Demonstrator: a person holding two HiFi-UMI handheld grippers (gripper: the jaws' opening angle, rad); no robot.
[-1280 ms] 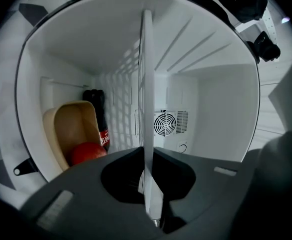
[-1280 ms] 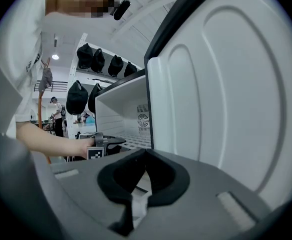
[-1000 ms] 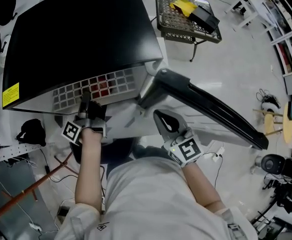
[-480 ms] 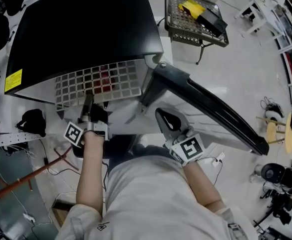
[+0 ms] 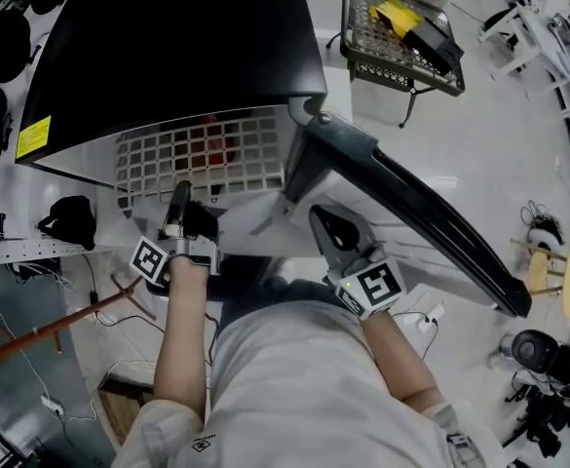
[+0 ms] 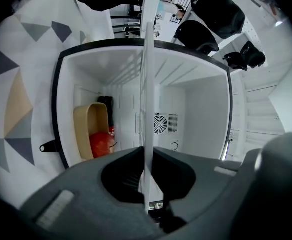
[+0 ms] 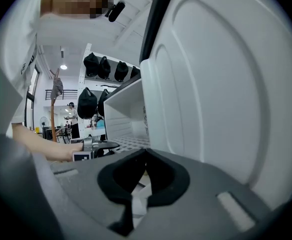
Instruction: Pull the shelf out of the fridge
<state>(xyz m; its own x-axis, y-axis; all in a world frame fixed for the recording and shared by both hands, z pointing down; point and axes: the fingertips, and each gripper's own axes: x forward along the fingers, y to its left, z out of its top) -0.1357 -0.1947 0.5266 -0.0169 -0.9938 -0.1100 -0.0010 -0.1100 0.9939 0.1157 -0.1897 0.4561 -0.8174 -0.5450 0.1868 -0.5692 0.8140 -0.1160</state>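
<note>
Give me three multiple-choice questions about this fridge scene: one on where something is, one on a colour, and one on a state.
1. Where is the right gripper? A inside the fridge; B on the floor stand; C beside the open fridge door.
2. What colour is the wire shelf? A red; B white; C black.
3. The left gripper is: A shut on the shelf's front edge; B open above it; C holding a bottle.
Answers: C, it hovers next to the door's inner side; B, its grid is white; A, its fingers clamp the shelf edge.
</note>
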